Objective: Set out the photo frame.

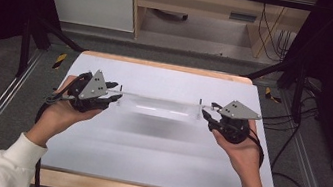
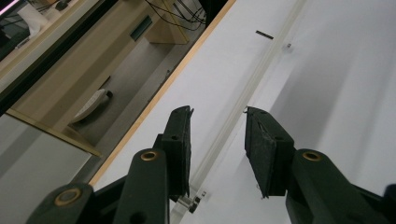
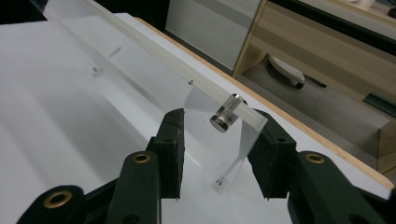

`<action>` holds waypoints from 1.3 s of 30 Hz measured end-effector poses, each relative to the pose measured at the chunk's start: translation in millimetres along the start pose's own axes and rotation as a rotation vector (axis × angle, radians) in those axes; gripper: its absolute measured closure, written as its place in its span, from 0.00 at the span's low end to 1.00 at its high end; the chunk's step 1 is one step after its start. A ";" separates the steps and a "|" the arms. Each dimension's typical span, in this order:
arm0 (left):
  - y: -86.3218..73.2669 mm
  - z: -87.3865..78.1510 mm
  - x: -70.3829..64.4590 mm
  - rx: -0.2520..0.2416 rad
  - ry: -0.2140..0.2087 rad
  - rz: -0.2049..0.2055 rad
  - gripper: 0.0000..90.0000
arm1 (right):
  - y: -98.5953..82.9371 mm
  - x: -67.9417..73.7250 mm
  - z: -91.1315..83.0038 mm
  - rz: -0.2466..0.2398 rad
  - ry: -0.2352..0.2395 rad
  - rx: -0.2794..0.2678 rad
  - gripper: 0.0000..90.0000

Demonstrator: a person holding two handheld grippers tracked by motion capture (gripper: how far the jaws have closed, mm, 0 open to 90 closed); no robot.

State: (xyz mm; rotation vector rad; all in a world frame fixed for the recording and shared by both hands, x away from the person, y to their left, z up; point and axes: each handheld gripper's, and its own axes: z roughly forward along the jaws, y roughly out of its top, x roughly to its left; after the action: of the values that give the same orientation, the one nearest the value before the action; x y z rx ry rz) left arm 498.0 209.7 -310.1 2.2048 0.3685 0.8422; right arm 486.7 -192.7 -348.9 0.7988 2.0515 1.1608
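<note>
Sleeves, white, enter at the bottom corners of the high view, and each hand carries a claw over the white surface. The left claw sits left of the frame's centre and the right claw right of centre, well apart, facing one another.

Between them runs a clear panel, long and thin, lying across the middle of the frame with one end at each claw. Small metal standoffs show near its ends.

In the left gripper view the left claw has its jaws spread, with a wide gap between the pads. The panel's edge runs up through that gap from the lower centre toward the upper right; a standoff lies by the left jaw at the bottom. I cannot tell whether either pad touches the panel.

In the right gripper view the right claw is likewise parted. The panel's corner stands between the pads, close to the right-hand one, and a clear standoff with a metal cap sits just above the gap. Contact is unclear here too.

Farther off, past the surface's wooden rim at the top of the high view, stands a wooden desk, with cables at upper right.
</note>
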 end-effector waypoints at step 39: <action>20.7 38.7 69.8 0.005 -0.047 -0.061 0.61 | 27.0 -39.5 36.9 0.082 -0.024 -0.073 0.63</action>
State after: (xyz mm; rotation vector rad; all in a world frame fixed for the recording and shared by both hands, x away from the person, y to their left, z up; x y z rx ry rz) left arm 575.9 208.7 -283.1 2.2030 0.4135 0.7557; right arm 544.3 -192.9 -330.7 0.8637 1.9618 1.2570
